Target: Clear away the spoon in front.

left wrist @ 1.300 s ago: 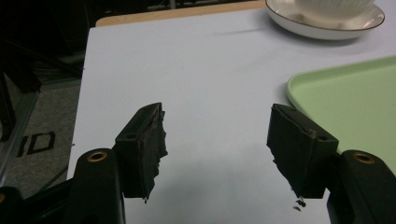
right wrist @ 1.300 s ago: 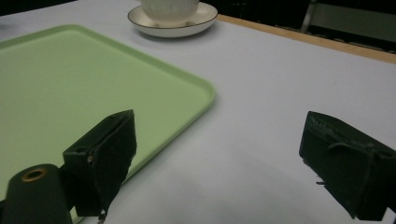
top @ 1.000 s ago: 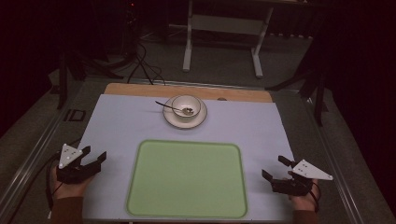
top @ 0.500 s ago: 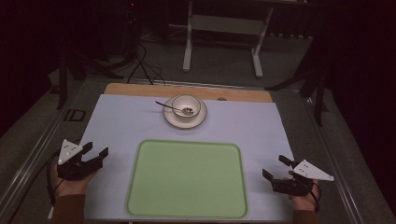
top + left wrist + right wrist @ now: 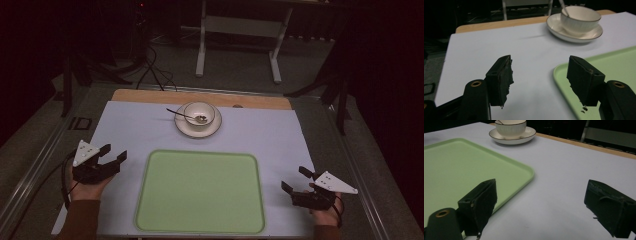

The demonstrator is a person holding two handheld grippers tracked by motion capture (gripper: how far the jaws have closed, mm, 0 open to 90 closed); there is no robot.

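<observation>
A white bowl (image 5: 199, 113) with a spoon (image 5: 183, 115) in it stands on a white saucer (image 5: 198, 128) at the far middle of the table. An empty green tray (image 5: 200, 190) lies in front of it, near the table's front edge. My left gripper (image 5: 113, 154) is open, left of the tray, with nothing between its jaws. My right gripper (image 5: 295, 179) is open to the right of the tray and holds nothing. In the left gripper view the bowl (image 5: 580, 16) and saucer (image 5: 574, 31) sit ahead to the right. The right gripper view has the tray (image 5: 461, 167) on the left.
A pale sheet (image 5: 260, 135) covers the table, with a wooden strip (image 5: 150, 96) along its far edge. Beyond the table stand a metal frame (image 5: 240, 35) and cables (image 5: 150, 70) on the floor.
My left gripper has moved forward and right, toward the tray's left edge. The right gripper has barely shifted.
</observation>
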